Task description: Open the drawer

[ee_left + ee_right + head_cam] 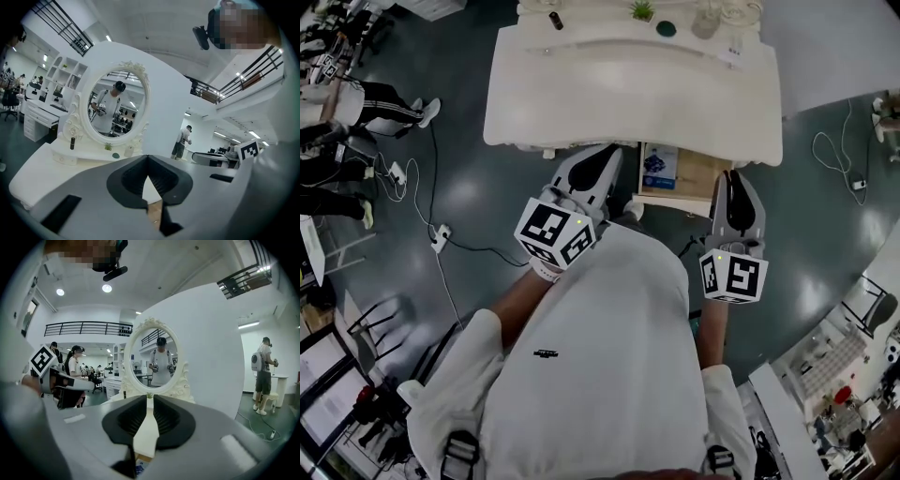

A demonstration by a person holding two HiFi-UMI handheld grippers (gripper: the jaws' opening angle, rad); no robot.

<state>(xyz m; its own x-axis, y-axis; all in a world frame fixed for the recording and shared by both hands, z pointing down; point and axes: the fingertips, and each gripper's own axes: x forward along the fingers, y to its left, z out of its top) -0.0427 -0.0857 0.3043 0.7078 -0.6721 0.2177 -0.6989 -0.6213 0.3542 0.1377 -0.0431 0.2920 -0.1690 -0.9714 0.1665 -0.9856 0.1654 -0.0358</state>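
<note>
The white dressing table (628, 94) stands ahead of me, with its oval mirror (117, 108) (152, 357) upright at the back. Under the tabletop's right half the drawer (698, 178) stands pulled out, showing a wooden bottom and a blue packet (659, 167). My left gripper (602, 157) (148, 157) hovers just left of the drawer at the table's front edge, tips touching, nothing held. My right gripper (733, 180) (150, 398) hangs off the drawer's right end, its jaws a narrow slit apart and empty. Both point roughly level over the tabletop.
A small dark bottle (556, 20), a little plant (642, 9), a green disc (666, 28) and a glass (705, 23) line the table's back. Cables and a power strip (441, 236) lie on the floor to the left. People (356, 103) sit far left; another person (262, 366) stands right.
</note>
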